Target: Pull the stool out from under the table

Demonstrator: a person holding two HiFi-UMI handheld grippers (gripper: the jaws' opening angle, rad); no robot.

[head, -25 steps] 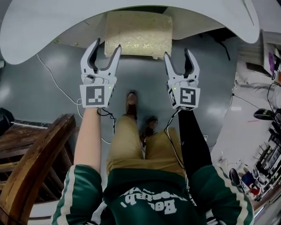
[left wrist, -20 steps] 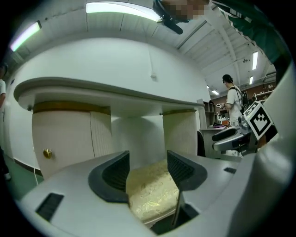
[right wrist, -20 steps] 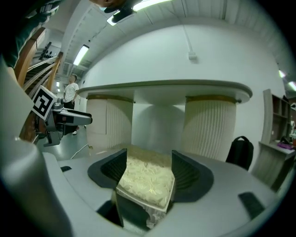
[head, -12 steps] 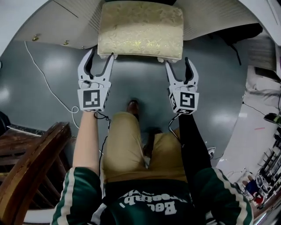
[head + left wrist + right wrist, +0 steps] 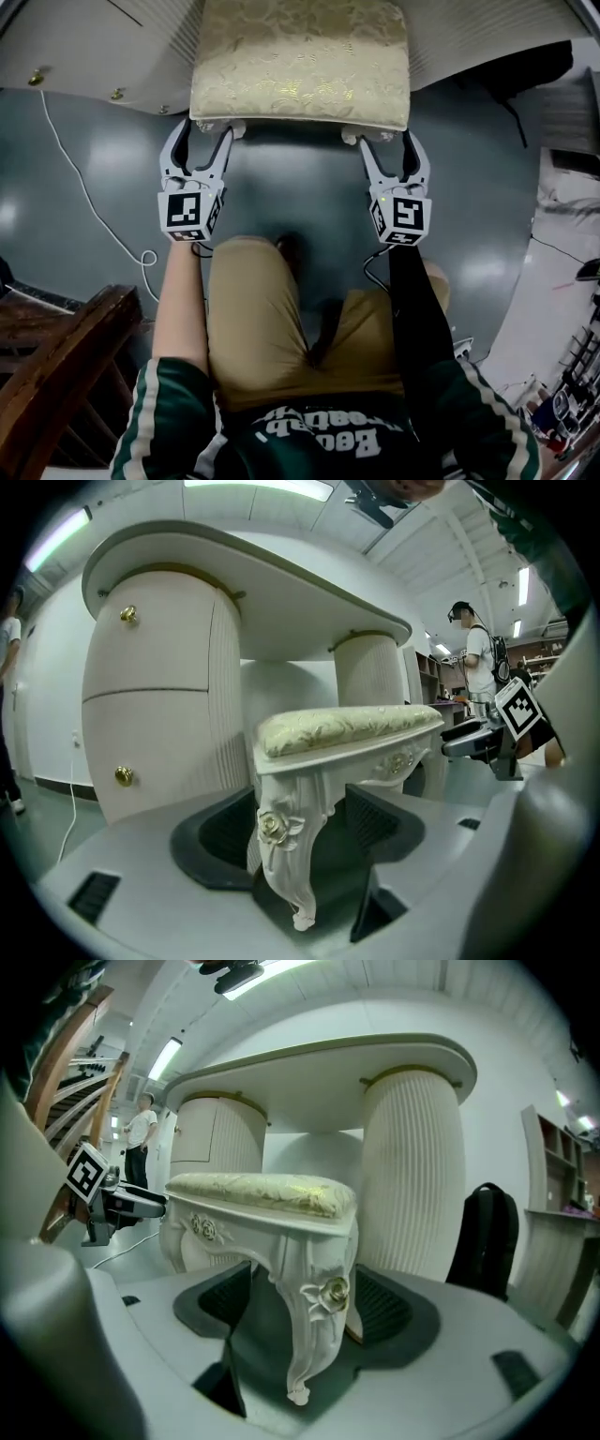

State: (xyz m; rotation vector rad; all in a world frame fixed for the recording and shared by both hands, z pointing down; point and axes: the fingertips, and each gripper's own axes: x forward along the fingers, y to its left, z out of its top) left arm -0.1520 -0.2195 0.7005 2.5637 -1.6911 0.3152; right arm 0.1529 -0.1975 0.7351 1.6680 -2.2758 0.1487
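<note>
While both pairs of jaws are opening wider, the stool (image 5: pixel 300 61) with its gold-patterned cushion lies straight ahead of the two tools. The left tool (image 5: pixel 202 142) straddles its near left leg (image 5: pixel 286 855) and the right tool (image 5: pixel 386 150) straddles its near right leg (image 5: pixel 314 1326). Each carved leg stands loosely between the pads, so neither is clamped. Beyond the stool rises the white table (image 5: pixel 234 574) on fluted pedestals. Grey floor (image 5: pixel 94 178) lies beneath the tools.
</note>
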